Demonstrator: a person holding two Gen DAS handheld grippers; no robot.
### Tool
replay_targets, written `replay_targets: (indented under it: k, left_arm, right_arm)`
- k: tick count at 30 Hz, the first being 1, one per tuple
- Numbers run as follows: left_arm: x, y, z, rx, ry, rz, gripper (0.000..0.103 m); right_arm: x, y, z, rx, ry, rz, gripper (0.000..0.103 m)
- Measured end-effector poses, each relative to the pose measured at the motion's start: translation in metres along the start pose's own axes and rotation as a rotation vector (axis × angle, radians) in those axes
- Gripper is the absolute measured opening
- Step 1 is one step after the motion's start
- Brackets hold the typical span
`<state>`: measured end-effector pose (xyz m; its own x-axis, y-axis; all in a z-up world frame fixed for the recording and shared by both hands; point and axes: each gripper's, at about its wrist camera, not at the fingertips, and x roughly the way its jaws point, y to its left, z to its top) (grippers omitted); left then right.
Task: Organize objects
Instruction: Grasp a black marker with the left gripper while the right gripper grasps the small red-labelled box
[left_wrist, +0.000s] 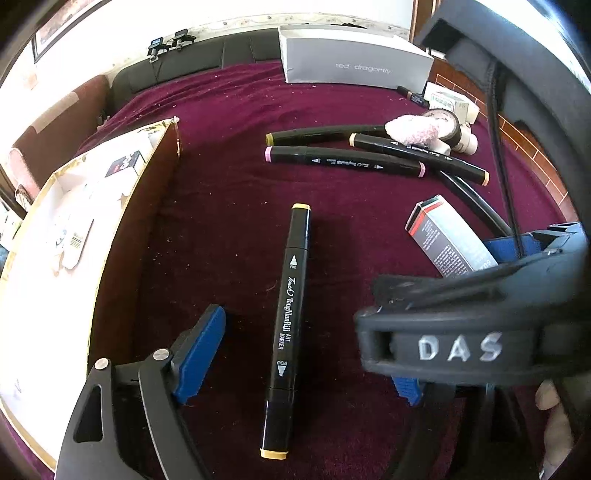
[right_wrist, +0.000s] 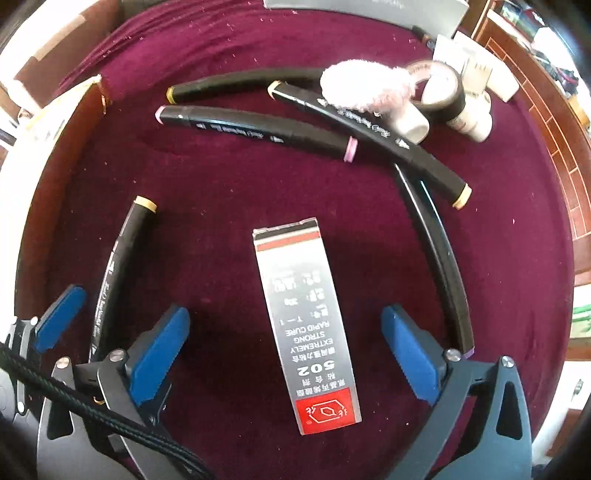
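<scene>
Left gripper (left_wrist: 299, 365) open, straddling yellow-capped marker (left_wrist: 288, 325) flat on maroon cloth (left_wrist: 221, 147), long axis along fingers. Right gripper (right_wrist: 284, 343) open wide around glue box (right_wrist: 306, 325), same alignment; neither touched.

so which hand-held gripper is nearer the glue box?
Right. The right hand-held gripper straddles the glue box, jaws open, pads clear of it. The left hand-held gripper sits beside it, open around the yellow-capped marker.

cloth (left_wrist: 229, 110): maroon, crumb-specked | sofa (left_wrist: 192, 55): black, behind table | floor (right_wrist: 546, 110): brick-patterned (right edge)
</scene>
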<state>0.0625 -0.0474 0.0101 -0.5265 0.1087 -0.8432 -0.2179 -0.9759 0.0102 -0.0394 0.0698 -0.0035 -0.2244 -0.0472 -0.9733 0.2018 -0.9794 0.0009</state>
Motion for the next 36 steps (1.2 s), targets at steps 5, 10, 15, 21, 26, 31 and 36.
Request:
replay_targets:
  k: [5,10,15,21,26,31,36]
  left_arm:
    - [0.001,-0.001,0.0,-0.004,-0.002,0.005,0.077]
    - [0.001,-0.002,0.0,-0.002,-0.001,0.004,0.08]
    - [0.003,-0.006,0.002,0.027,0.027,-0.022,0.09]
    - [-0.004,0.022,0.012,-0.077,0.1,-0.127,0.011]
    - [-0.001,0.018,0.008,-0.065,0.088,-0.101,0.012]
    - [0.002,0.002,0.011,-0.036,0.047,-0.066,0.026]
    - [-0.004,-0.002,0.008,-0.019,0.057,-0.063,0.014]
  right_arm:
    - [-0.003,-0.003,-0.007,0.012,-0.045,-0.006,0.103]
    - [-0.006,-0.005,-0.016,-0.007,-0.09,-0.006,0.103]
    - [-0.015,-0.009,-0.014,-0.062,-0.019,0.008,0.083]
    - [-0.03,-0.018,-0.018,-0.066,-0.017,0.092,0.049]
    - [-0.032,-0.036,-0.021,-0.018,0.004,0.162,0.049]
    - [-0.032,-0.04,-0.03,-0.058,-0.006,0.089,0.05]
    - [-0.041,-0.034,-0.042,-0.069,-0.027,0.057,0.025]
